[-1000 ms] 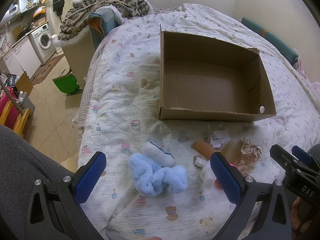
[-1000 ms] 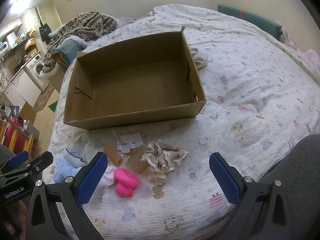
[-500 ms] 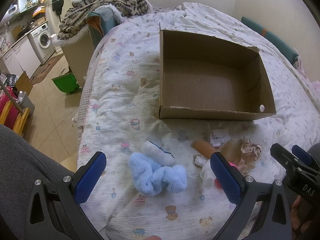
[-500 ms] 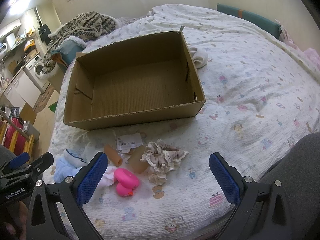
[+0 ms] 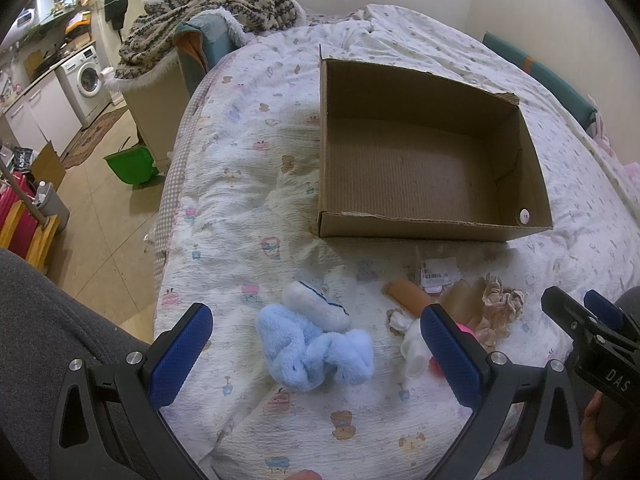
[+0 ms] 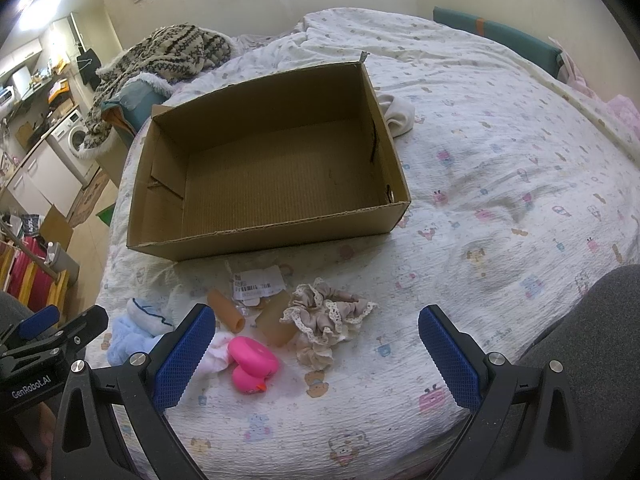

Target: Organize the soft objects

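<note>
An empty cardboard box rests on the patterned bedspread. In front of it lies a small pile: a fluffy light-blue sock bundle with a white piece on top, a beige lace scrunchie, a pink rubber duck, two tan tubes and a labelled packet. My left gripper hangs open just above the blue bundle. My right gripper is open too, near the scrunchie and duck, holding nothing.
A white cloth lies behind the box's right wall. A knitted blanket is draped over furniture beyond the bed's left edge, where the floor holds a green bin. Grey-clad knees frame the near edge.
Both views shift very slightly; the grippers stay open and the objects have not moved.
</note>
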Available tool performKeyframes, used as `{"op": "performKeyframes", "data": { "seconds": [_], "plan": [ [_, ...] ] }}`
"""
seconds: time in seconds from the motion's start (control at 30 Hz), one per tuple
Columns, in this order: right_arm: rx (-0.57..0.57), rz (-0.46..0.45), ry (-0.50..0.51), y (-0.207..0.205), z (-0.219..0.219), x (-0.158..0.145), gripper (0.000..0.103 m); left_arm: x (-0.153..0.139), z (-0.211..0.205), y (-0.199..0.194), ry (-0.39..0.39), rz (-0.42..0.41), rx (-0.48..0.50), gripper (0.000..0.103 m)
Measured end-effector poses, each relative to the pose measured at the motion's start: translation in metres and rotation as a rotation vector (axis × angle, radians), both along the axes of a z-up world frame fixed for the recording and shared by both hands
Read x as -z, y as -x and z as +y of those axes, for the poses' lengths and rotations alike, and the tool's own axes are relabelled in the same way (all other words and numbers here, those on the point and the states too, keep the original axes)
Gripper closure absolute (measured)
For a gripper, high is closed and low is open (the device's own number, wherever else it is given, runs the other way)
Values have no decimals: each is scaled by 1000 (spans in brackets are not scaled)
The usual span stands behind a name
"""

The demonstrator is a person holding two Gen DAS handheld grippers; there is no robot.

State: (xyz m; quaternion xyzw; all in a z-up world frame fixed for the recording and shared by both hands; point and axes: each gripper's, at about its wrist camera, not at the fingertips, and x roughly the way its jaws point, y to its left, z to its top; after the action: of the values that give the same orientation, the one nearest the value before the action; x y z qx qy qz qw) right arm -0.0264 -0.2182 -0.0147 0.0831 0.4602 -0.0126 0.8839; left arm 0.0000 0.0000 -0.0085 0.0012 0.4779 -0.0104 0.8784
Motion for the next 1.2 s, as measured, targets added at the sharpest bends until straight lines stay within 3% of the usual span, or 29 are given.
{"op": "performKeyframes", "data": {
  "seconds": [0.63,0.83,1.0,1.2],
  "plan": [
    [15,7,-13,-2,-4,-3,0,2,6,-7,21,38,-17,0],
    [38,35,-94,-13,-23,-7,0,9,27,-35,63,171,-78,0],
    [42,70,-176,-22,-39,-2,0,39,26,-51,111,346,-67,0],
    [72,118,-245,-26,-46,15,0,80,10,-57,59,475,-42,0]
  ]
}}
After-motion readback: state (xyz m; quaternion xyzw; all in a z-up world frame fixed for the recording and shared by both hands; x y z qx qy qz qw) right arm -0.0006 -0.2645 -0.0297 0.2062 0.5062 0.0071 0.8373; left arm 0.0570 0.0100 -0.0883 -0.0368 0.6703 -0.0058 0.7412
